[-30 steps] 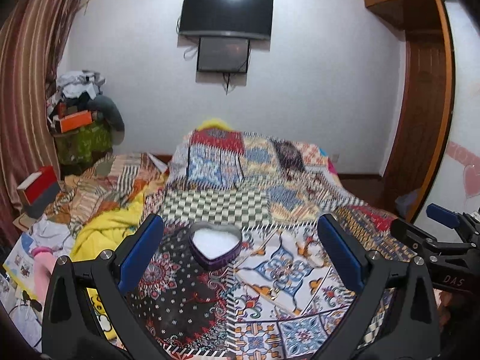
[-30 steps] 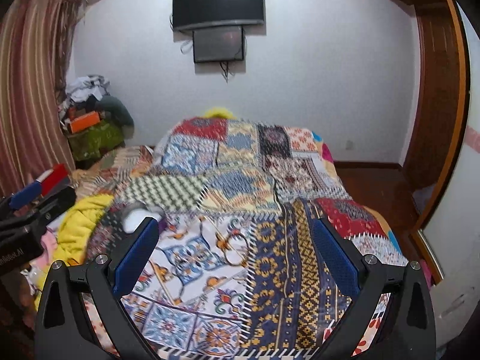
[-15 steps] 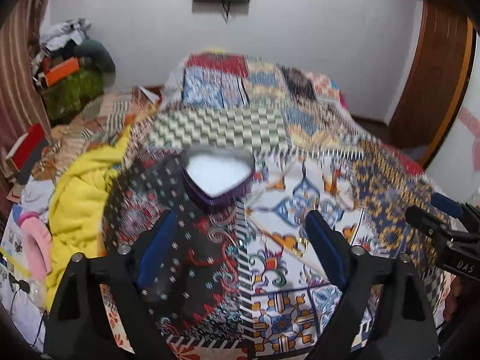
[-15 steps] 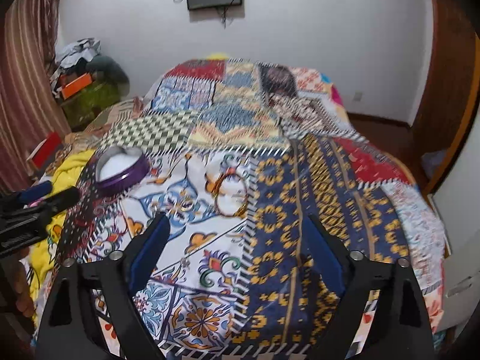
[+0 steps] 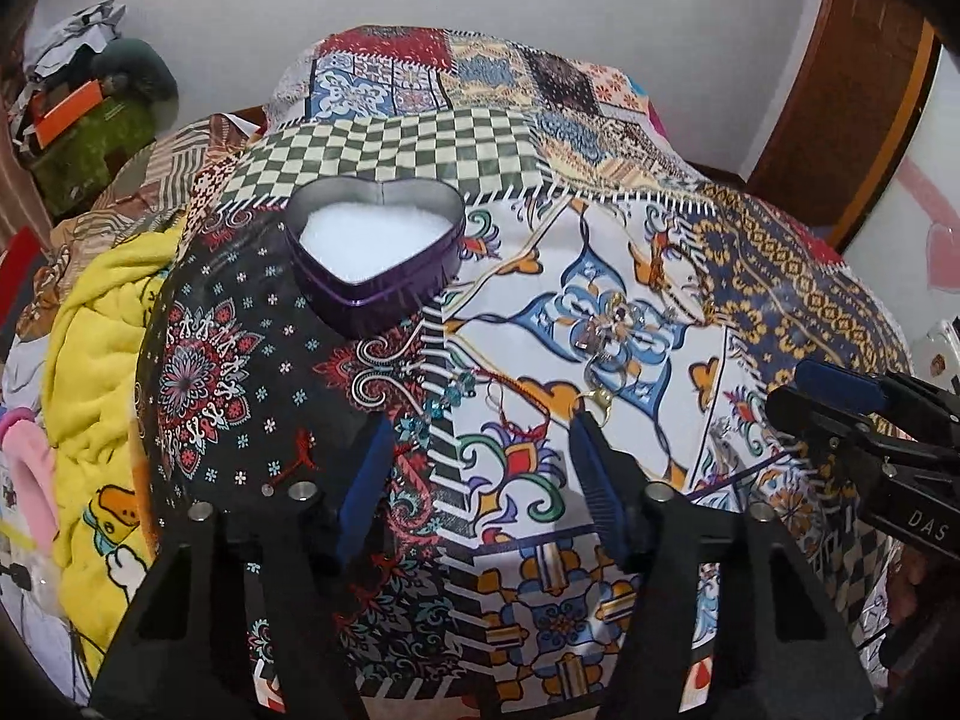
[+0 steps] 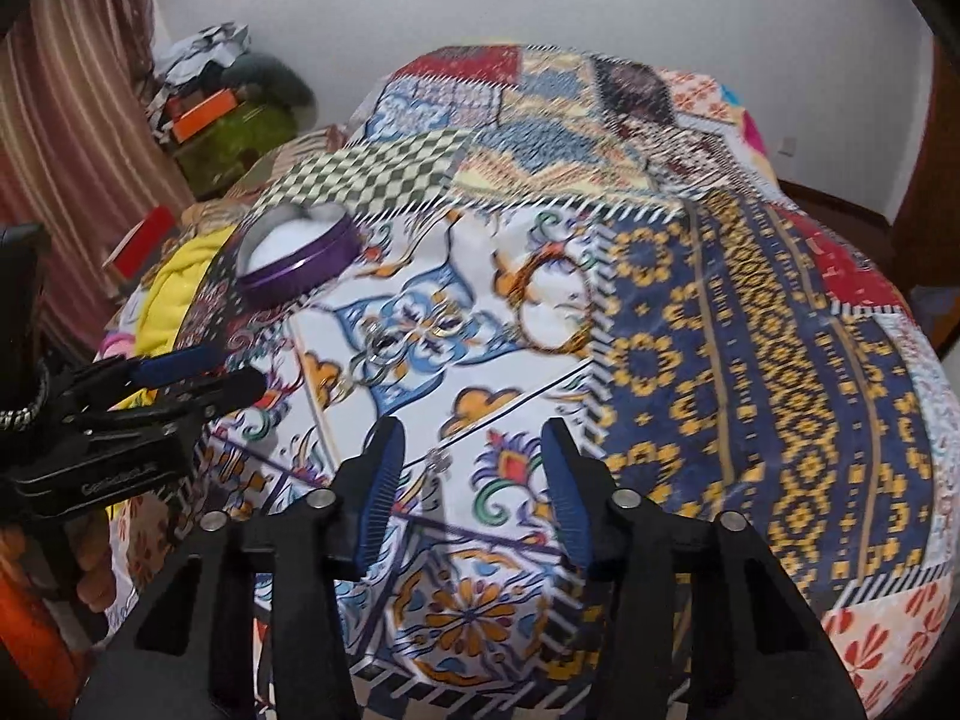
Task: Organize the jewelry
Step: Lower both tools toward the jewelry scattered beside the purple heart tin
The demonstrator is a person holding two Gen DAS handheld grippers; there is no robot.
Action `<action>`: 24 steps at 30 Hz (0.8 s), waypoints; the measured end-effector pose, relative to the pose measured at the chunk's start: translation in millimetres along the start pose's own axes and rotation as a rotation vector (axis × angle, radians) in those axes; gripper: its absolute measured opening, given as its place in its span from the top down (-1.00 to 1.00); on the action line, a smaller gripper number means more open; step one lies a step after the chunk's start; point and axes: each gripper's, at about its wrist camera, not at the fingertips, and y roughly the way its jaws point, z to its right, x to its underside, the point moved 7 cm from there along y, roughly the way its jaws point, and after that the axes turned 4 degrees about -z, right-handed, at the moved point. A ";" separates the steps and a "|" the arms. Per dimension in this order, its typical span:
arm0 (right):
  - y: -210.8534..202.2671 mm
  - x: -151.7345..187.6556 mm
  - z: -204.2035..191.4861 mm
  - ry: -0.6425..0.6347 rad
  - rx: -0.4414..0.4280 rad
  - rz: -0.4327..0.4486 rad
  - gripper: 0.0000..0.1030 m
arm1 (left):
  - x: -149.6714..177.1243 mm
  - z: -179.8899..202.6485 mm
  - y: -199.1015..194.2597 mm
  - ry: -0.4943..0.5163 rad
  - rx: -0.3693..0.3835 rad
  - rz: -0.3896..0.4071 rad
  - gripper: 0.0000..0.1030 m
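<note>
Flanking the heart tin point(image 5: 375, 258), a yellow blanket point(image 5: 99, 324) and scattered rings point(image 5: 606, 330); both grippers' fingers spread.

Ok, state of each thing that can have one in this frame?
heart-shaped tin: lid off, white padding showing, no jewelry in it.
left gripper: open, empty, over the quilt.
right gripper: open, empty.
bangle: flat on the quilt.
rings: loose on the quilt.

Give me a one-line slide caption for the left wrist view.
Open left gripper poised over loose jewelry on a patchwork quilt, beside an open heart-shaped tin.
</note>
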 end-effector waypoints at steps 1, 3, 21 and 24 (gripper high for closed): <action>1.6 1.0 -1.6 -0.003 -0.005 -0.005 0.22 | 0.8 -2.3 1.0 0.000 -0.009 -0.001 -0.10; 5.6 4.1 -5.1 -0.008 -0.017 -0.021 0.25 | 0.9 -8.0 1.0 -0.010 -0.017 0.001 -0.10; 30.2 15.0 -7.7 0.013 -0.068 -0.094 0.53 | 1.4 -23.6 11.0 -0.029 0.024 0.013 0.66; 31.5 14.5 -7.9 0.014 -0.065 -0.090 0.55 | 0.6 -18.7 17.5 -0.019 0.031 0.003 0.76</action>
